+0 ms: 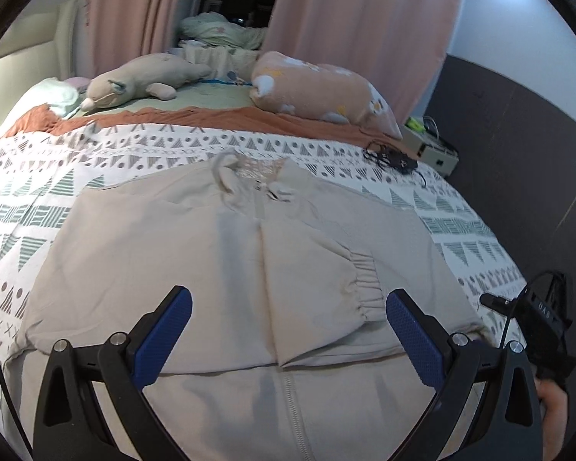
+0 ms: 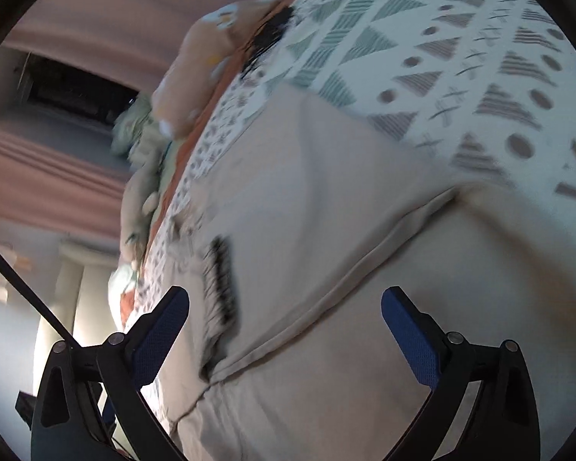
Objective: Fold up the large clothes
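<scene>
While the beige zip-up jacket [image 1: 226, 253] lies spread front-up on the patterned bedspread [image 1: 57, 176], one sleeve is folded across its chest, the elastic cuff [image 1: 364, 280] sitting near the zipper line. Left gripper [image 1: 288, 330] hovers over the jacket's lower half with its blue pads spread wide, nothing between them. Right gripper [image 2: 284, 330] is wide apart too, tilted sideways over the jacket [image 2: 326, 230], gripping nothing; that view's pretty blurry. Up by the headboard there's a plush toy [image 1: 142, 77] and a peach pillow [image 1: 318, 88], well apart from the jacket.
</scene>
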{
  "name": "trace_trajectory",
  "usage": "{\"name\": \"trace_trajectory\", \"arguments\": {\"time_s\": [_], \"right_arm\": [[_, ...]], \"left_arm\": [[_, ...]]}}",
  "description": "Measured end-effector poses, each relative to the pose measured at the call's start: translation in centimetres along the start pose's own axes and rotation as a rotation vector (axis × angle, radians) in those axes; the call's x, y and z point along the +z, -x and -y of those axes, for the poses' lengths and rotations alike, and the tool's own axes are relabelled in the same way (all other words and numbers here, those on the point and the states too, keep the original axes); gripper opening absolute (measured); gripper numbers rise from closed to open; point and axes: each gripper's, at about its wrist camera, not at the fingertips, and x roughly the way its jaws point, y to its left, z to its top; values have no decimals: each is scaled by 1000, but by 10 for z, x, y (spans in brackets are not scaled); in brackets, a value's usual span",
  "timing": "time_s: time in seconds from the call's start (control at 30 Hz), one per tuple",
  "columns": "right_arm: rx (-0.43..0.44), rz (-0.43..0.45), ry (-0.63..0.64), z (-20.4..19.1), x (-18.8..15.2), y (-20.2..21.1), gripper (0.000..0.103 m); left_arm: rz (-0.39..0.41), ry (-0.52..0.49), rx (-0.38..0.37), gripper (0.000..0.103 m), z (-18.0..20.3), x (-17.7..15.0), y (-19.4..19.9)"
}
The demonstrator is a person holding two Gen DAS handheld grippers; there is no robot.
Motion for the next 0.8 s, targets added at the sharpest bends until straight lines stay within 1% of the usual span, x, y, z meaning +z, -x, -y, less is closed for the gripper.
{"name": "trace_trajectory", "arguments": {"time_s": [0.1,0.17,0.23,0.27,0.3,0.33,0.4,0.47,0.6,0.63,0.67,0.7,0.77,0.8], "right_arm": [[-1,18,-51,13,16,-7,93],[-4,26,-91,21,28,-14,85],[-2,26,-134,36,21,-15,70],[3,25,-164,43,23,-19,66],[9,23,-183,49,20,-18,57],[13,21,-192,51,13,-17,53],[19,17,-207,56,15,-22,49],[25,15,-211,65,13,-11,48],[22,16,-220,61,16,-21,43],[23,15,-224,66,17,-14,43],[24,14,-226,65,17,-17,43],[27,12,-230,72,15,-4,43],[30,10,-235,77,14,2,43],[32,9,-239,78,12,7,43]], "left_arm": [[-42,-39,11,103,18,0,-15],[-68,-71,2,103,30,1,-27],[-111,-122,21,103,44,4,-43],[-131,-148,38,103,51,3,-51],[-148,-174,46,103,58,3,-60],[-164,-193,47,103,63,2,-67],[-202,-229,50,103,73,-2,-82],[-228,-264,60,103,83,-7,-96],[-270,-304,95,103,95,-13,-124],[-279,-302,90,101,96,-14,-129],[-286,-302,80,100,98,-15,-134],[-292,-306,79,99,100,-16,-138],[-304,-329,83,94,105,-18,-145],[-314,-341,90,87,106,-19,-149]]}}
